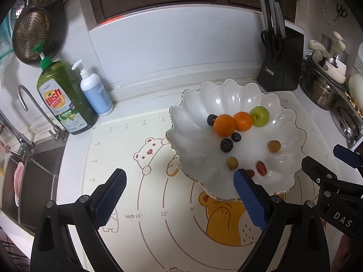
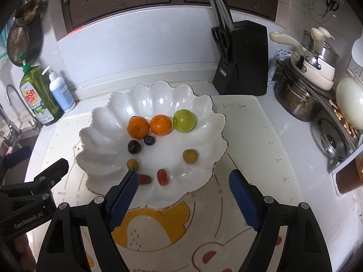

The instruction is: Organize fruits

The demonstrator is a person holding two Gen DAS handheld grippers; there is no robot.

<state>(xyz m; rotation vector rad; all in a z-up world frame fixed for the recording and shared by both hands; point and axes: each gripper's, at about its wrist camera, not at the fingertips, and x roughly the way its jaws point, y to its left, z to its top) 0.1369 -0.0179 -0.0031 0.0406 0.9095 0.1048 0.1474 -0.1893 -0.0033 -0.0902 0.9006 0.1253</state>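
Note:
A white scalloped bowl [image 1: 226,95] [image 2: 158,97] sits on a bear-print mat. It holds two oranges [image 1: 224,125] [image 2: 138,127], a green apple [image 1: 260,116] [image 2: 184,120], dark blueberries [image 1: 226,145] [image 2: 149,140], two tan longans [image 1: 273,146] [image 2: 190,156] and red grapes [image 1: 261,168] [image 2: 162,176]. My left gripper [image 1: 180,181] hangs open over the mat at the bowl's near left edge, nothing between its blue pads. My right gripper [image 2: 183,182] is open above the bowl's near rim, empty too. Each gripper shows at the other view's side.
Dish soap [image 1: 61,97] and a pump bottle [image 1: 95,90] stand at the back left beside the tap and sink [image 1: 34,163]. A black knife block [image 2: 242,65] stands behind the bowl. Pots [image 2: 295,99] and lids crowd the right side.

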